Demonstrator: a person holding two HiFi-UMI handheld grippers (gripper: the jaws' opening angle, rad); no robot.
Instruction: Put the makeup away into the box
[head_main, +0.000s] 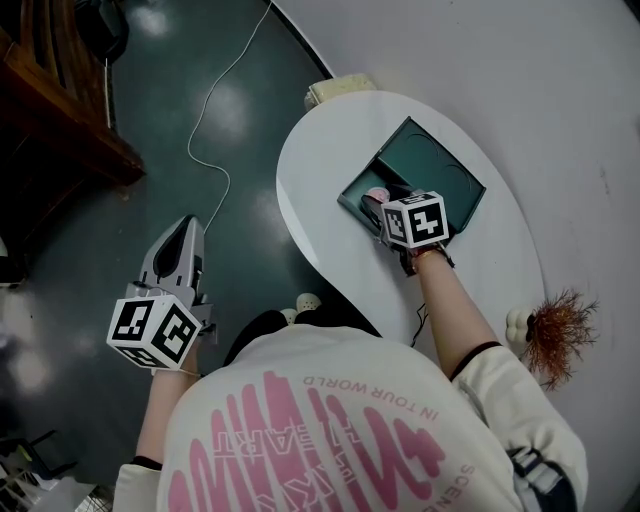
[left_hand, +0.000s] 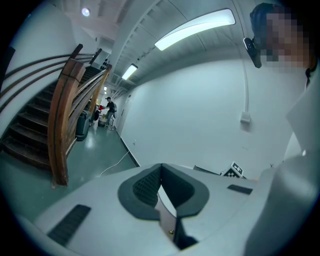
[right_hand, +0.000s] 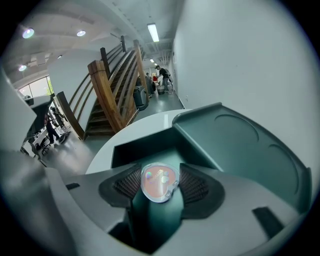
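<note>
Here the right gripper (head_main: 383, 207) tilts steeply down over the open dark-green box (head_main: 432, 165) on the white table (head_main: 315, 215), forearm stretched forward. Its jaws, partly spread, clamp a round pink makeup compact (right_hand: 159, 181) just above the box's tray. The left gripper (head_main: 183, 232), jaws together and empty, points nearly level, off to the table's left over the floor.

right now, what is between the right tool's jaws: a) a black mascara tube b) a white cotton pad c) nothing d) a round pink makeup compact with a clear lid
D: the right gripper view shows the round pink makeup compact gripped by the right tool over the open dark green box.
</note>
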